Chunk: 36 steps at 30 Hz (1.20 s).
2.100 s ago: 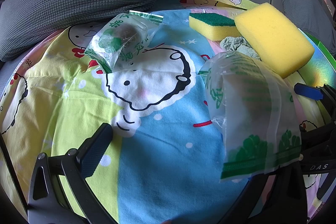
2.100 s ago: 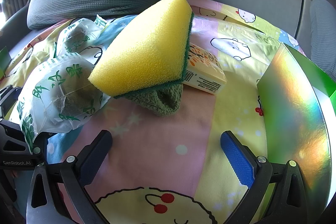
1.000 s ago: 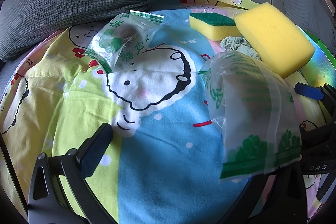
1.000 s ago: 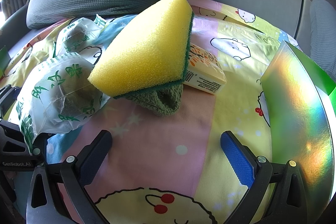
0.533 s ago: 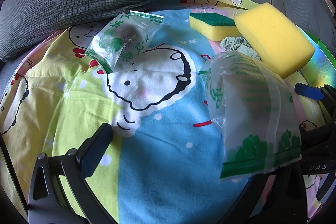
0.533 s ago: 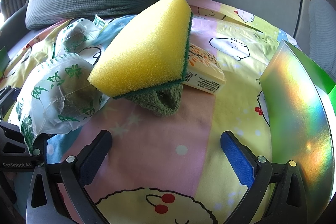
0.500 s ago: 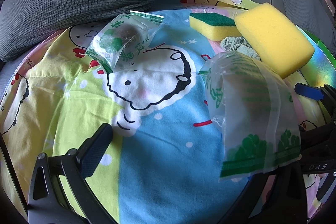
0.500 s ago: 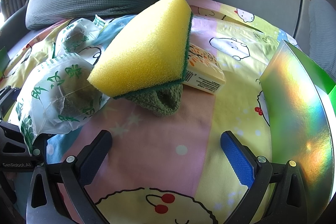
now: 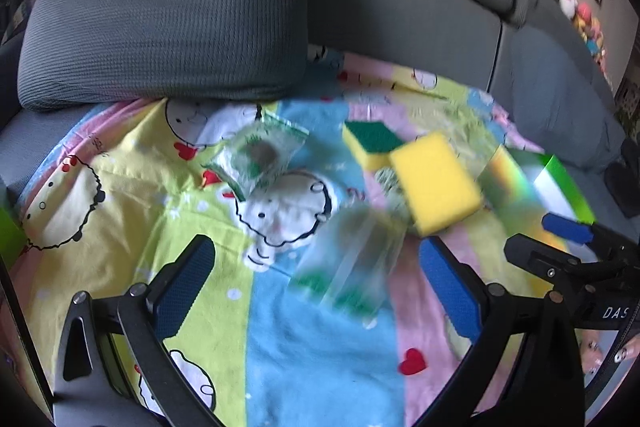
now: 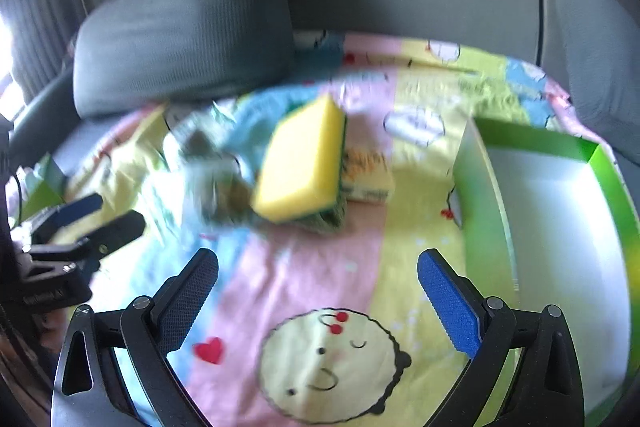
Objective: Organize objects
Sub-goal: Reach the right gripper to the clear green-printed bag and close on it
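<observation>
My left gripper (image 9: 316, 287) is open above the cartoon bedsheet (image 9: 120, 195), and a blurred clear bag with green print (image 9: 352, 259) lies just ahead between its fingers, untouched. A second such bag (image 9: 260, 155) lies farther back. The big yellow sponge (image 9: 436, 179) leans on a green cloth (image 10: 324, 221), beside a green-topped sponge (image 9: 372, 143). My right gripper (image 10: 318, 291) is open and holds nothing, short of the yellow sponge (image 10: 300, 167) and a wrapped sponge pack (image 10: 368, 175). The near bag (image 10: 208, 179) shows as a blur.
An open green box (image 10: 536, 139) with a white inside stands at the right, its shiny wall (image 9: 504, 179) facing the sponges. A grey cushion (image 9: 168, 23) and the sofa back close off the far side. Each gripper shows in the other's view: right gripper (image 9: 560, 239), left gripper (image 10: 84, 223).
Both grippers have pulled back and risen, so the objects look smaller and blurred. The near bag no longer drapes over my left gripper's right finger; it lies on the sheet ahead.
</observation>
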Tool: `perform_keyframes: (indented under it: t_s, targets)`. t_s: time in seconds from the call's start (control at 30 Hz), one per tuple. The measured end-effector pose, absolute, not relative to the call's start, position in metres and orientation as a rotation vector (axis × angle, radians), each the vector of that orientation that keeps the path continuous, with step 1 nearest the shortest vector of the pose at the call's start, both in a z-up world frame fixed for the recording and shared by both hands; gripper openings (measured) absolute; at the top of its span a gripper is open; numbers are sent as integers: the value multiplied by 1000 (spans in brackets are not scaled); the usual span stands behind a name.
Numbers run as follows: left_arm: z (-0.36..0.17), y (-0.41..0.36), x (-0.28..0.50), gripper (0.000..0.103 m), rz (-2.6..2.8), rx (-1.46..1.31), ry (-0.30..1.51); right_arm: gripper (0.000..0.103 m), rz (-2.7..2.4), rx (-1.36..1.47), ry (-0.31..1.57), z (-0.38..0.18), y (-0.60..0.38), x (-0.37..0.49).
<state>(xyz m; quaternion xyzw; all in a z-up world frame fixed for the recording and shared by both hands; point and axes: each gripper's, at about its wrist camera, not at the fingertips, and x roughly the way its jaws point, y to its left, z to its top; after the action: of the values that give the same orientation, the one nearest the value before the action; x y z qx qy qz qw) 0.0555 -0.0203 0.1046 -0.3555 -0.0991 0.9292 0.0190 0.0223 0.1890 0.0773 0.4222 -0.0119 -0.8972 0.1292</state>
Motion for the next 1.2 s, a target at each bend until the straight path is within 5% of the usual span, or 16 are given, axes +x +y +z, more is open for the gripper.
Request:
perform_keyframes:
  t_s: [0.3,0.53,0.77,1.2]
  targets:
    - [65,-19,30,101,2684,-1279,-479,101,-2452,1272,-586,87,178,6]
    - [48,-30,21,100,2636,-1325,-530,82,-2348,1442,-593,42,152,-7]
    - [39,-22,20,100,2566,-1338,-491,81,-2222,1498,-615,15,137,-25]
    - [24,-19,16,67,2497,-1361,-509,81,-2112,1552,-653,-15,127,-38]
